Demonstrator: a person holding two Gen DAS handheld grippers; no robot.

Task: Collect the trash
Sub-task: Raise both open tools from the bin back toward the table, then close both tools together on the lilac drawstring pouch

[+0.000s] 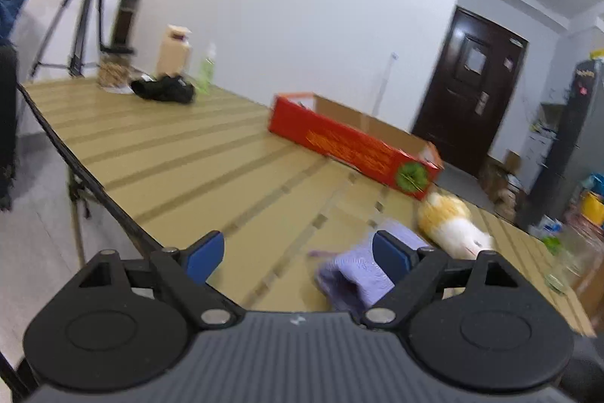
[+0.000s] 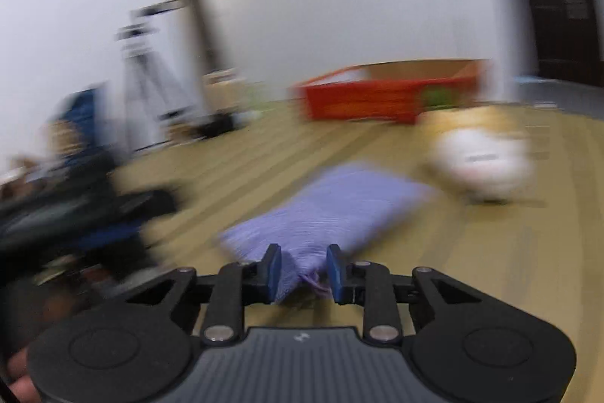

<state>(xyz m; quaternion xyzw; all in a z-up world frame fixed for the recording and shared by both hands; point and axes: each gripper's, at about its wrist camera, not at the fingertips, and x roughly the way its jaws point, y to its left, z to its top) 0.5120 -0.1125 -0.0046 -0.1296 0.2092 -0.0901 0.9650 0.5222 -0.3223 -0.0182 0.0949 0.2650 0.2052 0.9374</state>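
A crumpled purple cloth (image 1: 356,274) lies on the tan slatted table (image 1: 170,153), just right of my left gripper (image 1: 298,255), which is open and empty above the table. In the blurred right wrist view the cloth (image 2: 332,210) stretches forward from my right gripper (image 2: 304,270), whose blue pads (image 2: 273,270) pinch its near end. An orange and white crumpled bag (image 1: 453,221) lies beyond the cloth; it also shows in the right wrist view (image 2: 483,161). An open red cardboard box (image 1: 351,142) sits further back, also in the right wrist view (image 2: 381,97).
At the table's far end stand a jar (image 1: 111,72), a black pouch (image 1: 164,87), a beige carton (image 1: 173,50) and a green bottle (image 1: 207,70). A tripod (image 1: 87,10) stands behind. The table's left edge (image 1: 75,169) drops to the floor. Clutter sits at the right (image 1: 566,244).
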